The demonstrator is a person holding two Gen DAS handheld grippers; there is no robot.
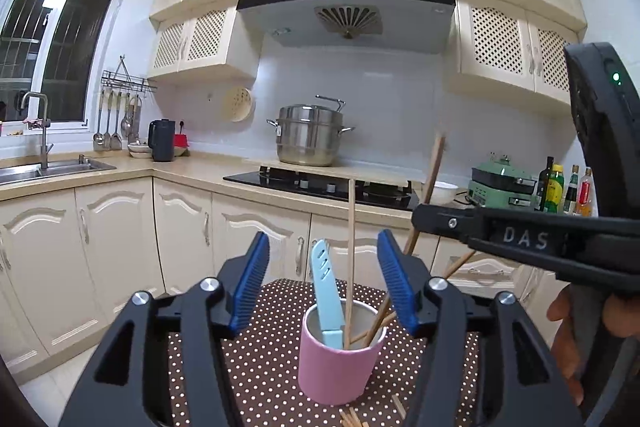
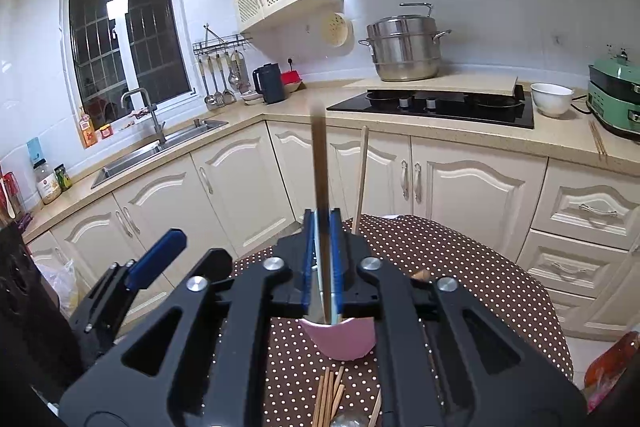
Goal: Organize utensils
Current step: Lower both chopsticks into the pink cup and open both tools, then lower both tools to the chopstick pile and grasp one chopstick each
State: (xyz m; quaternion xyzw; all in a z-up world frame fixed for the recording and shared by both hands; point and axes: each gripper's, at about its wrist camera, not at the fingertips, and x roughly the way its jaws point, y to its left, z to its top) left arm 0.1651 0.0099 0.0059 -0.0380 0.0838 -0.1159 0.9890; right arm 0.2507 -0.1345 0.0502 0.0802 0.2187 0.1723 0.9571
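Note:
A pink cup (image 1: 338, 363) stands on a brown polka-dot table (image 1: 264, 359). It holds a light blue knife (image 1: 326, 291) and several wooden chopsticks (image 1: 351, 259). My left gripper (image 1: 320, 283) is open and empty, its blue pads on either side above the cup. My right gripper (image 2: 322, 259) is shut on a pair of chopsticks (image 2: 319, 163), held upright over the pink cup (image 2: 344, 339). The right gripper (image 1: 424, 217) also shows from the side in the left wrist view. More loose chopsticks (image 2: 330, 399) lie on the table before the cup.
Cream cabinets and a counter run behind the table, with a sink (image 1: 48, 169), a black hob (image 1: 320, 185), a steel pot (image 1: 308, 139), a white bowl (image 2: 552, 99) and a green cooker (image 2: 616, 99). A person's hand (image 1: 572, 339) holds the right gripper.

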